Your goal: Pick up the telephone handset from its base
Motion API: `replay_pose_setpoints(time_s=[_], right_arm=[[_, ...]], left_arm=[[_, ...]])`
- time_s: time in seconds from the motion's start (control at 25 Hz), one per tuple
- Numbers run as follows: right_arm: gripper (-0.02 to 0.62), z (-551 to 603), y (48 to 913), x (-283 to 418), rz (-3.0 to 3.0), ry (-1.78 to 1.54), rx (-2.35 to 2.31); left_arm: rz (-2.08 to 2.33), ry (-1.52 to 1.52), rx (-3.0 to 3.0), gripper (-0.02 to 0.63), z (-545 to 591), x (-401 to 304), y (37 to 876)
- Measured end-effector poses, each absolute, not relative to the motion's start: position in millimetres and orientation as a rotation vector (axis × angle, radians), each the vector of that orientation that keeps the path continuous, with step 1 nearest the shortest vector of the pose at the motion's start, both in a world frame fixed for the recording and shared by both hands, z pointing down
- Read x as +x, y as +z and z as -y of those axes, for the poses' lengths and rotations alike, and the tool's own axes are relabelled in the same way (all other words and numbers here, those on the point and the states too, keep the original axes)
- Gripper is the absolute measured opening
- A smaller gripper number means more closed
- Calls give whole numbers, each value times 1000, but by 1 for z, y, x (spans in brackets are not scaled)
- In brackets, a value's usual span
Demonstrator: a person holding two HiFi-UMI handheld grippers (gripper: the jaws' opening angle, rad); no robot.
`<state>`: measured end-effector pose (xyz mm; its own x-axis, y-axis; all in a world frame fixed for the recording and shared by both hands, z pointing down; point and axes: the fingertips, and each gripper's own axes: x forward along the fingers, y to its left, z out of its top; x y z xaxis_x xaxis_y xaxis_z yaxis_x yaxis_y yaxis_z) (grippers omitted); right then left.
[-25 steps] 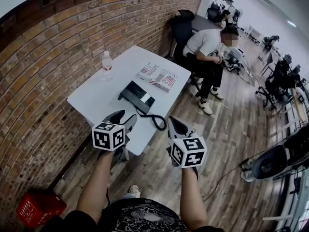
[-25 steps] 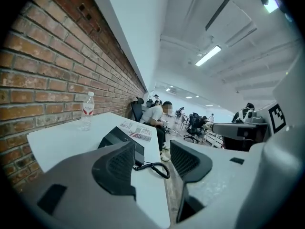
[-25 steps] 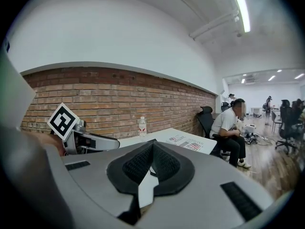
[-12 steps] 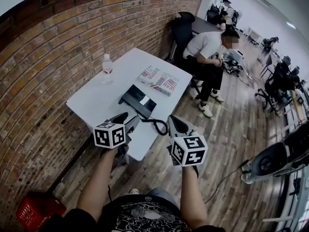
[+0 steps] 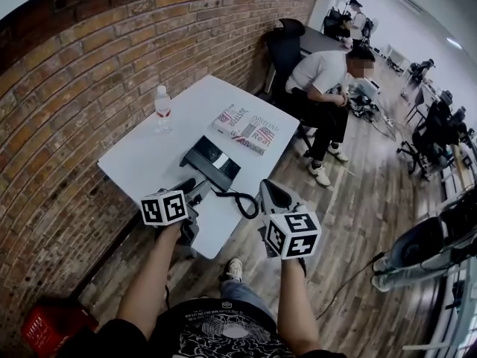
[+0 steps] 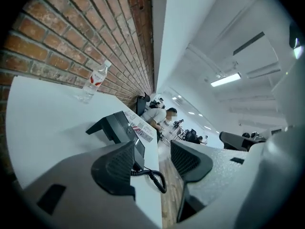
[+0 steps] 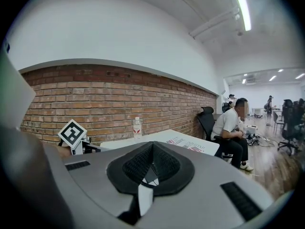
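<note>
On the white table (image 5: 141, 159), near its front edge, the telephone (image 5: 212, 164) sits, handset (image 5: 200, 156) apparently on its base. Left gripper (image 5: 194, 189), its 2 jaws spread and empty, should straddle the handset's middle before closing; right gripper (image 5: 272, 197) hangs pressed together, aside.

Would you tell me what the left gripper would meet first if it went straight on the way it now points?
Probably the black desk telephone on the white table: its near end and black coiled cord sit ahead between the open left gripper jaws, though depth is uncertain.
</note>
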<state>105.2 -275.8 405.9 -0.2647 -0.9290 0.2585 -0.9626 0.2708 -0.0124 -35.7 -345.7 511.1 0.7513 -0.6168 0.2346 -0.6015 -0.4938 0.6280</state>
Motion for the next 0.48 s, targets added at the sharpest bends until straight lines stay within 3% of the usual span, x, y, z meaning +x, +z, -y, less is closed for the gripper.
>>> replay_pose_setpoints(time_s=[0.48], right_arm=[[0, 353, 421, 133, 2385, 261, 1641]], left_arm=[[879, -78, 2007, 222, 393, -22, 575]])
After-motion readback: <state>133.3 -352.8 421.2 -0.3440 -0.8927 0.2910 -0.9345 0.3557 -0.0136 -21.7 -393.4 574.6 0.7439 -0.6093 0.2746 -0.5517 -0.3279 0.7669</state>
